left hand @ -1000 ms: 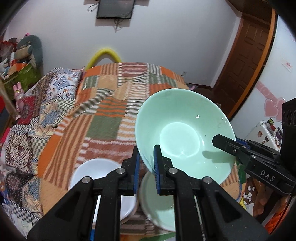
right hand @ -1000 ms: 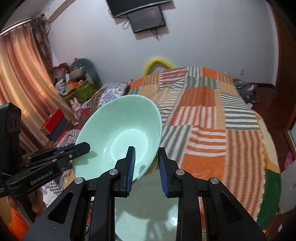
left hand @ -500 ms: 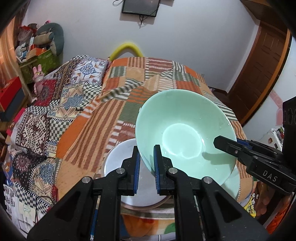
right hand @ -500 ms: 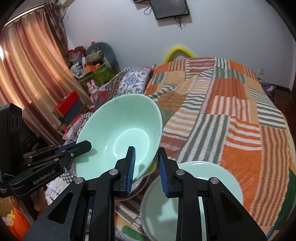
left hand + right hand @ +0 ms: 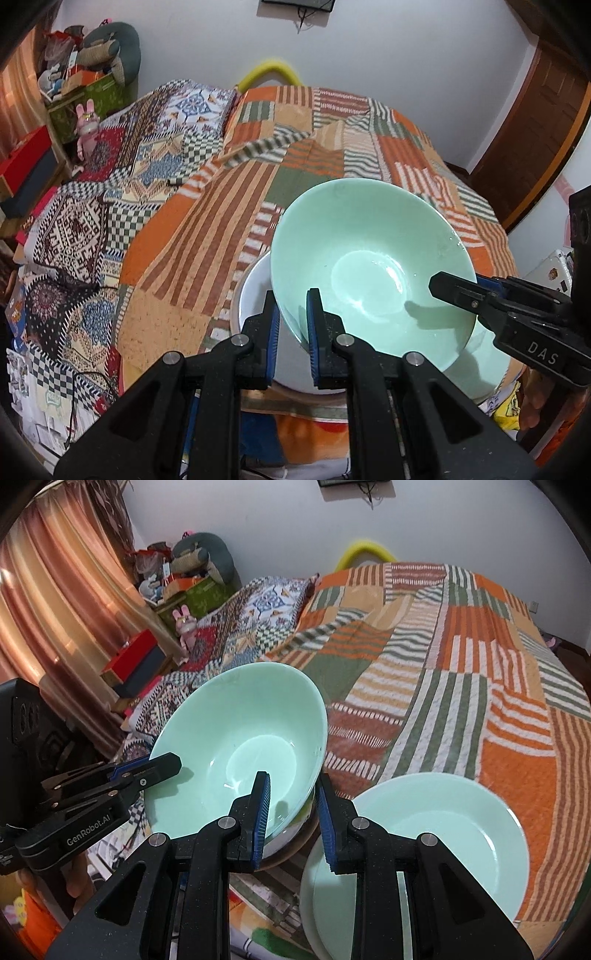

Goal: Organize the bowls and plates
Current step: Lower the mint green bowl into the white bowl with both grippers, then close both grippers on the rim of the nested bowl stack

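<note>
Now, over the near edge of the patchwork bedspread (image 5: 236,206), I have the mint-green bowl (image 5: 369,266) pinched at its rim by both claws: my left gripper (image 5: 292,328) clenched on one side, my right gripper (image 5: 293,814) straddling the opposite lip. It tilts above a white bowl (image 5: 255,295). Just beside it, at the same edge, lies a mint-green plate (image 5: 443,830)

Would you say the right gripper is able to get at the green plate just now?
Probably not yet: the right gripper straddles the bowl's rim. The plate lies unobstructed just beside it, once it lets go.
</note>
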Demonstrator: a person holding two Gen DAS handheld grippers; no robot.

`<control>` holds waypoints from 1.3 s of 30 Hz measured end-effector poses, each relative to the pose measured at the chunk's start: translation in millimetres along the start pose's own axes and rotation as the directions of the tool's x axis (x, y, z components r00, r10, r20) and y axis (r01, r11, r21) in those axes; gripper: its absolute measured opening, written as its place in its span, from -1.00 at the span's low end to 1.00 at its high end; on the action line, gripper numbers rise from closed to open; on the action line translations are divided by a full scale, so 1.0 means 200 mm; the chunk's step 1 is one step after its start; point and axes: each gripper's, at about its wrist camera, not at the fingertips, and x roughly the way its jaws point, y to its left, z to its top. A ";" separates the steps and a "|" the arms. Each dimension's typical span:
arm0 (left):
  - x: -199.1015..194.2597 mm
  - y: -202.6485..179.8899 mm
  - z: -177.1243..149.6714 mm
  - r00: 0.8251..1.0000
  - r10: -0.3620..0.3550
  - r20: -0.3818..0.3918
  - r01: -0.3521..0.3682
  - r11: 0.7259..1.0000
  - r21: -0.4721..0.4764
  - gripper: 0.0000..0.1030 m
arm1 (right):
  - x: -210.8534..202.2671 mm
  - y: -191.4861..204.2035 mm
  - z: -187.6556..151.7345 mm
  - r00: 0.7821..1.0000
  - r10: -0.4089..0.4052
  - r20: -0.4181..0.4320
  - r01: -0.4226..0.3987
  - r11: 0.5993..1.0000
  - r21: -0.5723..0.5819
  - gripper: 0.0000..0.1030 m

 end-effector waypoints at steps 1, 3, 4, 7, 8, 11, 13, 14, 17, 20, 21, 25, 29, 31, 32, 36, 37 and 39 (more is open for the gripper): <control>0.02 0.02 -0.01 1.000 0.001 -0.009 -0.001 1.000 -0.004 -0.77 | 0.01 0.00 0.00 1.000 0.000 -0.008 0.000 1.000 0.000 -0.54; 0.04 0.03 -0.03 1.000 0.001 -0.021 -0.001 1.000 -0.013 -0.77 | 0.03 0.02 -0.01 1.000 -0.001 -0.021 0.001 1.000 -0.003 -0.54; 0.06 0.05 -0.04 1.000 -0.001 -0.031 0.000 1.000 -0.021 -0.77 | 0.04 0.02 -0.02 1.000 -0.001 -0.026 0.001 1.000 -0.003 -0.54; 0.09 0.08 -0.06 0.999 -0.003 -0.050 0.001 0.999 -0.035 -0.77 | 0.07 0.03 -0.02 0.999 0.001 -0.044 -0.001 1.000 -0.003 -0.53; 0.10 0.09 -0.07 0.998 -0.003 -0.056 0.001 0.999 -0.040 -0.77 | 0.08 0.04 -0.02 0.999 0.001 -0.048 -0.001 1.000 -0.003 -0.53; 0.13 0.12 -0.09 0.997 -0.001 -0.072 -0.003 0.999 -0.050 -0.77 | 0.11 0.04 -0.03 0.998 0.001 -0.064 -0.002 1.000 -0.003 -0.53; 0.15 0.12 -0.10 0.997 0.004 -0.079 -0.008 0.999 -0.052 -0.77 | 0.13 0.04 -0.03 0.997 0.001 -0.072 -0.001 1.000 -0.005 -0.53; 0.15 0.13 -0.11 0.997 0.007 -0.081 -0.012 0.999 -0.052 -0.77 | 0.13 0.04 -0.04 0.997 0.001 -0.075 -0.002 1.000 -0.006 -0.53; 0.17 0.13 -0.12 0.996 0.015 -0.090 -0.020 0.999 -0.051 -0.77 | 0.15 0.05 -0.04 0.997 -0.009 -0.082 0.008 1.000 -0.017 -0.53; 0.20 0.14 -0.12 0.994 0.008 -0.106 -0.015 0.998 -0.066 -0.77 | 0.17 0.05 -0.04 0.996 -0.017 -0.087 0.015 1.000 -0.025 -0.53; 0.21 0.14 -0.13 0.994 0.005 -0.110 -0.013 0.997 -0.070 -0.77 | 0.17 0.05 -0.04 0.996 -0.016 -0.089 0.014 1.000 -0.023 -0.52; 0.22 0.14 -0.12 0.994 0.013 -0.106 -0.020 0.998 -0.066 -0.77 | 0.19 0.04 -0.04 0.996 -0.011 -0.093 0.010 1.000 -0.018 -0.52; 0.22 0.14 -0.12 0.995 0.018 -0.103 -0.025 0.998 -0.066 -0.77 | 0.19 0.04 -0.04 0.996 -0.009 -0.090 0.007 1.000 -0.022 -0.51; 0.22 0.15 -0.12 0.995 0.015 -0.098 -0.022 0.997 -0.072 -0.76 | 0.19 0.05 -0.04 0.996 -0.009 -0.089 0.006 1.000 -0.029 -0.51; 0.22 0.15 -0.12 0.995 0.013 -0.097 -0.021 0.997 -0.074 -0.76 | 0.19 0.05 -0.04 0.996 -0.009 -0.090 0.006 0.999 -0.034 -0.50; 0.23 0.16 -0.12 0.995 0.016 -0.096 -0.024 0.997 -0.080 -0.67 | 0.19 0.06 -0.04 0.996 -0.015 -0.092 0.010 0.999 -0.053 -0.49; 0.23 0.16 -0.12 0.994 0.009 -0.105 -0.018 0.996 -0.087 -0.64 | 0.20 0.06 -0.04 0.995 -0.021 -0.094 0.016 0.998 -0.059 -0.49; 0.24 0.17 -0.12 0.994 0.004 -0.106 -0.014 0.995 -0.096 -0.63 | 0.20 0.06 -0.04 0.995 -0.034 -0.093 0.027 0.997 -0.073 -0.49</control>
